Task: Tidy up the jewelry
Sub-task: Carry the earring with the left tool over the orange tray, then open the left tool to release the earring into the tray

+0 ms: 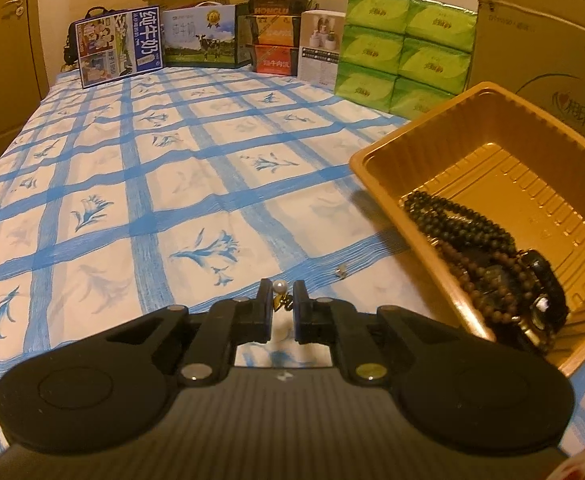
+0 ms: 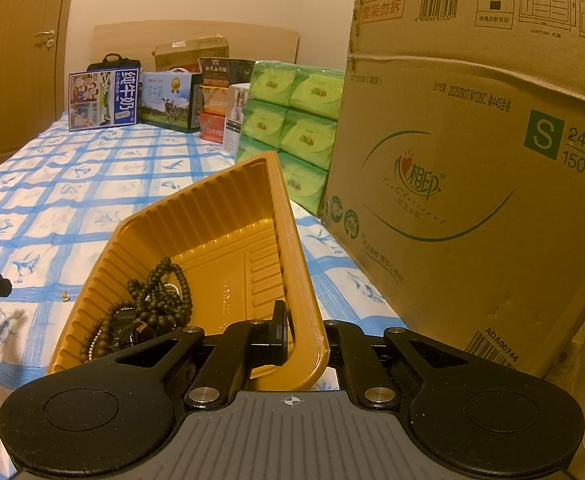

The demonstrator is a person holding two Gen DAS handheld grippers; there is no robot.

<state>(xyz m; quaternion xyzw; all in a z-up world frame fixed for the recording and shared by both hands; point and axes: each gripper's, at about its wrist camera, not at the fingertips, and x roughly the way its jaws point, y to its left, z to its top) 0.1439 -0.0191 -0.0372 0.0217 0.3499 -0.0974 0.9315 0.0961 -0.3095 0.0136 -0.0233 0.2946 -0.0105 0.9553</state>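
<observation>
Left gripper [image 1: 282, 294] angled down, pinching a pearl earring [image 1: 279, 286] — right gripper [image 2: 292, 330] clamped the tray [image 2: 228, 216] rim. Only the right view showed that clamp.

Glossy ribbed plastic tray [image 2: 292, 216], matt printed cloth bedsheet [image 1: 152, 184], rough cardboard box [image 2: 452, 184].

Left claw [image 1: 282, 289] angled downward, jaws nearly closed, right claw [image 2: 292, 322] angled downward, jaws clamped tight

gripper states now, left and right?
Left gripper: closed on a pearl earring.
Right gripper: closed on the orange tray rim, tray tilted.
</observation>
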